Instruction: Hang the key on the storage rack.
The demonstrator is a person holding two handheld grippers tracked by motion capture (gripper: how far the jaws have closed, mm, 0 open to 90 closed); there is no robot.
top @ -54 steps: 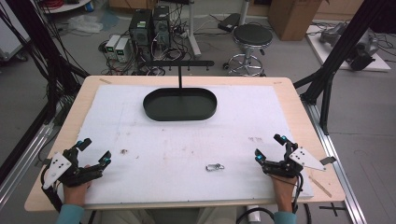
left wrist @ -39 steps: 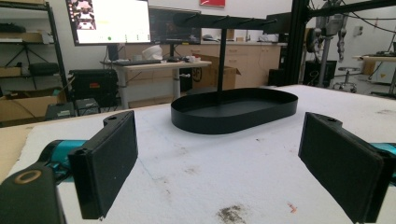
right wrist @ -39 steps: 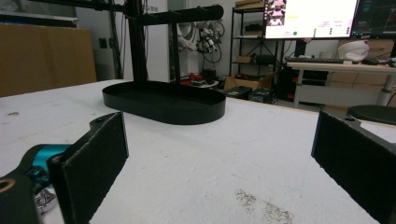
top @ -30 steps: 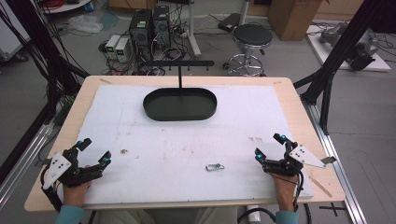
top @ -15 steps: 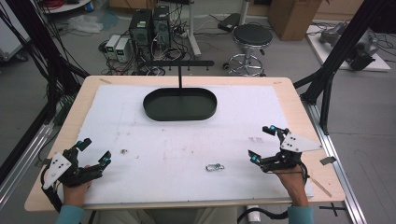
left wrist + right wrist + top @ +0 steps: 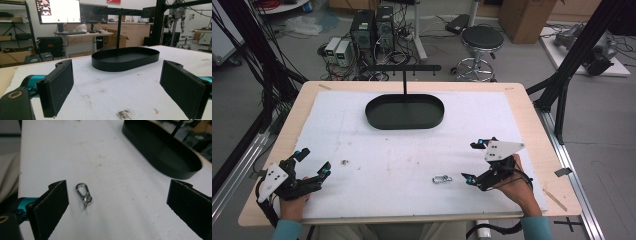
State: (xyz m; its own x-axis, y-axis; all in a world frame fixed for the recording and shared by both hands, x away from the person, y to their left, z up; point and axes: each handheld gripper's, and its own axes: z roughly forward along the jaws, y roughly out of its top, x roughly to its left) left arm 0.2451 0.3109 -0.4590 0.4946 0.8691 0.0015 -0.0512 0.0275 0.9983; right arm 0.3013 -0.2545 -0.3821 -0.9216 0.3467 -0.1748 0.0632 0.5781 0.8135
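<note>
A small metal carabiner clip (image 6: 442, 179) lies flat on the white mat (image 6: 402, 150) near the front edge of the table (image 6: 532, 125), somewhat right of centre. The right gripper (image 6: 473, 161) is held just to the right of it, jaws spread wide and turned toward the clip, the lower blue-tipped jaw close beside the clip but not touching it. In the right gripper view the clip (image 6: 84, 195) sits on the mat between the two black pads, much nearer the left pad (image 6: 51, 206) than the right pad (image 6: 191, 206), with a clear strip of mat on either side; nothing is pinched. A grey three-cornered plate (image 6: 502, 149) sits on top of this gripper, and the person's right hand (image 6: 512, 182) grips it from behind. The left gripper (image 6: 314, 162) rests at the front left corner of the mat, well apart from the clip, jaws likewise spread and empty; its own view shows both pads (image 6: 58, 87) wide apart over bare, stained mat. A small dark speck (image 6: 345, 162) lies on the mat just beyond it. A black oval tray (image 6: 405, 111) stands toward the far side of the mat, well away from both grippers, with a black T-shaped stand (image 6: 404, 75) rising at its rear edge. The tray (image 6: 126, 58) looks empty from the left gripper view
</note>
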